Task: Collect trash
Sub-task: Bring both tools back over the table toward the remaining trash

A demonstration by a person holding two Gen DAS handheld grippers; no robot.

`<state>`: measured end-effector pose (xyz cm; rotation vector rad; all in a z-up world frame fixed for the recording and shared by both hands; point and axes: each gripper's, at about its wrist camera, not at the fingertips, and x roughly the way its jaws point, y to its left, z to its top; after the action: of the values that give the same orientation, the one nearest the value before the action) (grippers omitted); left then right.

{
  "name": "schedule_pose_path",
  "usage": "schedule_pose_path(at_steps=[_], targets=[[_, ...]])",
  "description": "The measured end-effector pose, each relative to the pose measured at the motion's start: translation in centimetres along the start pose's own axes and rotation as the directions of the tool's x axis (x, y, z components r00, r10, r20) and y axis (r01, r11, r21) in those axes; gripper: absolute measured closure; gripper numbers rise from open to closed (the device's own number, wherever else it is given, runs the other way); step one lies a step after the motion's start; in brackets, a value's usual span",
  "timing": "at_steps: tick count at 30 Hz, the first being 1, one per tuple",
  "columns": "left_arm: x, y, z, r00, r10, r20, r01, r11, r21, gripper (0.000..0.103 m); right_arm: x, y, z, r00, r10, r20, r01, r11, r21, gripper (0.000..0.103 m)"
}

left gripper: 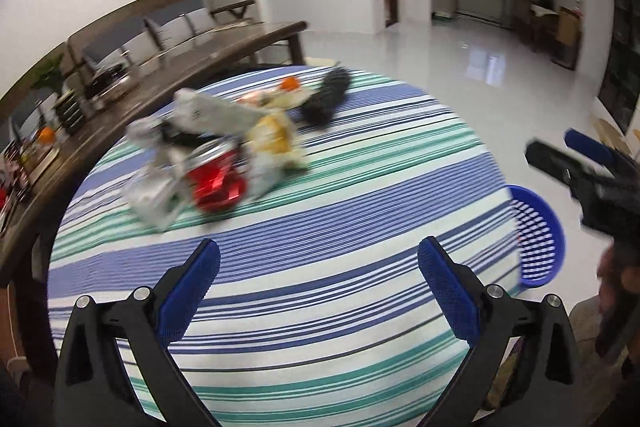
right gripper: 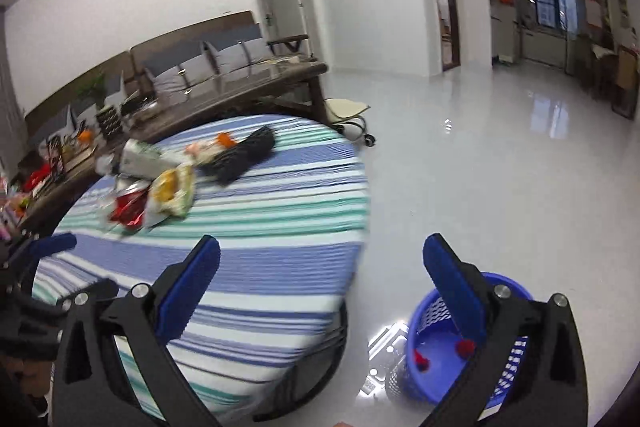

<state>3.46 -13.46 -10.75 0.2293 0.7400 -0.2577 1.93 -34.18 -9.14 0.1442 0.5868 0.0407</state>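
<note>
A pile of trash lies on the round striped table (left gripper: 320, 267): a red foil wrapper (left gripper: 218, 187), a clear plastic wrapper (left gripper: 154, 195), a yellow snack bag (left gripper: 272, 137), a white carton (left gripper: 216, 115) and a black brush-like object (left gripper: 326, 95). The pile also shows in the right wrist view, with the red wrapper (right gripper: 128, 209) and yellow bag (right gripper: 170, 193). My left gripper (left gripper: 319, 259) is open and empty above the table's near part. My right gripper (right gripper: 322, 255) is open and empty over the table's right edge, above the blue basket (right gripper: 436, 359). It also shows in the left wrist view (left gripper: 568, 155).
The blue basket (left gripper: 538, 235) stands on the glossy white floor right of the table and holds small red bits (right gripper: 464, 347). A long dark wooden table (left gripper: 168, 67) with clutter and a sofa stand behind. A small rolling stool (right gripper: 348, 111) sits beyond the table.
</note>
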Motion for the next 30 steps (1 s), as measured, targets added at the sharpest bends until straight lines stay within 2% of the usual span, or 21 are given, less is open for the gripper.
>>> schedule_pose_path(at_steps=[7, 15, 22, 30], targets=[[2.2, 3.8, -2.1, 0.999, 0.023, -0.034, -0.025, 0.998, -0.064, 0.005, 2.7, 6.5, -1.3, 0.996, 0.024, -0.083, -0.034, 0.991, -0.130, 0.005], [4.1, 7.4, -2.9, 0.995, 0.073, -0.074, -0.082, 0.990, -0.116, 0.005, 5.0, 9.2, -1.7, 0.985, 0.028, -0.172, -0.057, 0.985, -0.163, 0.005], [2.2, 10.7, -1.6, 0.981, 0.194, -0.016, -0.194, 0.969, -0.154, 0.005, 5.5, 10.4, -0.9, 0.985, 0.014, -0.173, -0.047, 0.981, -0.189, 0.005], [0.7, 13.8, -0.3, 0.965, 0.262, 0.016, -0.254, 0.946, -0.204, 0.005, 6.1, 12.1, -0.6, 0.983, 0.001, -0.182, -0.043, 0.972, -0.230, 0.005]])
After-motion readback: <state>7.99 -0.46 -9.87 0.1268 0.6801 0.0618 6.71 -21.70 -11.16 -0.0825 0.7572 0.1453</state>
